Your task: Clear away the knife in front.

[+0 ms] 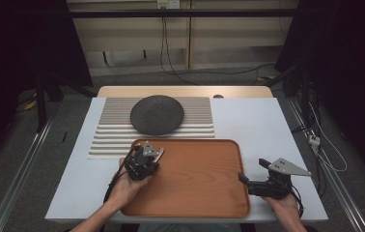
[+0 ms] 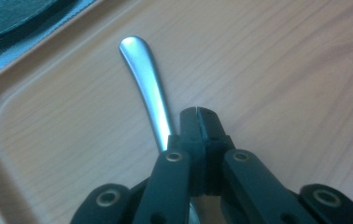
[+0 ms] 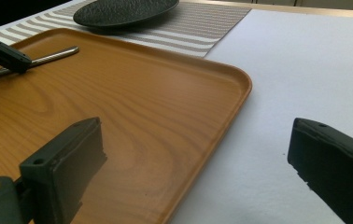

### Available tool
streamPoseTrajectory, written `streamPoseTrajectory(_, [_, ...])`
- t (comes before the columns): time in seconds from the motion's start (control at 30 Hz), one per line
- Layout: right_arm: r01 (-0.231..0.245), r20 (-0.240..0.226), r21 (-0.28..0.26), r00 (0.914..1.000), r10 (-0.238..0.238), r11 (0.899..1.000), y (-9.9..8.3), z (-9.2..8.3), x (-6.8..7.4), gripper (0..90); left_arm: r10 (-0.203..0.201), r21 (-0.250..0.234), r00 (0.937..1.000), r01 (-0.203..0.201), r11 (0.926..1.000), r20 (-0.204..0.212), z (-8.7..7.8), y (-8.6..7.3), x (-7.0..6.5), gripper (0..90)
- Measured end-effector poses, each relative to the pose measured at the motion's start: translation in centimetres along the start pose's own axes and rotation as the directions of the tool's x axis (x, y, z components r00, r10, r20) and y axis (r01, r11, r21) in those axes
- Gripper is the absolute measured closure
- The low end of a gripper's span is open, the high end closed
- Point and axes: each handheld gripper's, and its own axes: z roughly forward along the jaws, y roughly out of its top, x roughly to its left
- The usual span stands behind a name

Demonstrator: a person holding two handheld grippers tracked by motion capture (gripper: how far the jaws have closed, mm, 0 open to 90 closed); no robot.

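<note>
Left gripper clamped on utensil handle, still on tray — right gripper wide open, idle; plate bare, transfer likely pending.

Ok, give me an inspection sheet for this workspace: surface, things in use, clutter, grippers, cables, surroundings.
Surface: white tabletop over a light wooden table edge.
Job's things: orange-brown wooden tray at the near edge; beige-and-white striped placemat behind it; dark round textured plate on the placemat; shiny metal utensil handle in the tray.
Clutter: small dark object at the far table edge, too small to identify.
Grippers: left gripper shut on the utensil handle; right gripper open, straddling the tray's right rim.
Cables: black cables hang down the back wall.
Surroundings: grey floor, dark curtains.
</note>
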Motion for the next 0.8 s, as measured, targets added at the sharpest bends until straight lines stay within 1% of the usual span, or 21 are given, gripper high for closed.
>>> streamPoseTrajectory(0.03, [0.004, -0.002, 0.001, 1.0, -0.004, 1.0, 0.0, 0.02, -0.01, 3.6, -0.01, -0.007, 1.0, 0.01, 0.9999, 0.0, 0.04, -0.01, 0.0, 90.0])
streamPoseTrajectory(0.07, [0.004, -0.001, 0.001, 1.0, -0.004, 1.0, 0.01, 0.02, 0.0, 3.6, -0.01, -0.005, 0.9999, 0.01, 0.9999, -0.005, 0.02, -0.01, 0.03, 90.0])
streamPoseTrajectory(0.1, [0.005, -0.001, 0.0, 1.0, -0.005, 1.0, 0.02, 0.03, 0.0, 3.6, 0.0, 0.002, 1.0, 0.0, 1.0, -0.007, -0.01, 0.0, 0.11, 90.0])
streamPoseTrajectory(0.13, [0.006, -0.003, 0.001, 1.0, -0.006, 1.0, 0.01, 0.04, -0.01, 3.6, 0.002, 0.002, 0.9999, -0.002, 1.0, -0.012, -0.03, 0.0, 0.16, 90.0])
streamPoseTrajectory(0.17, [0.006, -0.003, 0.001, 1.0, -0.006, 1.0, -0.01, 0.06, -0.03, 3.6, 0.004, 0.004, 1.0, -0.004, 1.0, -0.007, -0.04, 0.0, 0.22, 90.0])
streamPoseTrajectory(0.4, [0.006, 0.0, -0.002, 1.0, -0.006, 1.0, 0.0, -0.02, -0.03, 3.6, -0.006, 0.002, 0.9999, 0.006, 1.0, -0.011, -0.02, -0.03, 0.32, 90.0])
streamPoseTrajectory(0.53, [0.007, 0.0, -0.001, 1.0, -0.007, 1.0, -0.02, -0.06, -0.09, 3.6, -0.011, 0.005, 0.9999, 0.011, 0.9999, -0.006, 0.0, 0.01, 0.44, 90.0])
streamPoseTrajectory(0.73, [0.005, 0.001, 0.002, 1.0, -0.005, 1.0, 0.0, -0.05, -0.22, 3.6, 0.013, 0.028, 0.9999, -0.013, 0.9995, -0.009, -0.04, 0.22, 0.47, 90.0])
streamPoseTrajectory(0.77, [0.005, 0.001, 0.001, 1.0, -0.005, 1.0, 0.0, -0.07, -0.24, 3.6, 0.003, 0.025, 1.0, -0.003, 0.9997, -0.009, -0.04, 0.17, 0.55, 90.0])
streamPoseTrajectory(0.8, [0.006, 0.006, 0.002, 1.0, -0.006, 1.0, -0.01, -0.07, -0.22, 3.6, 0.002, 0.022, 1.0, -0.002, 0.9998, -0.009, -0.03, 0.12, 0.56, 90.0])
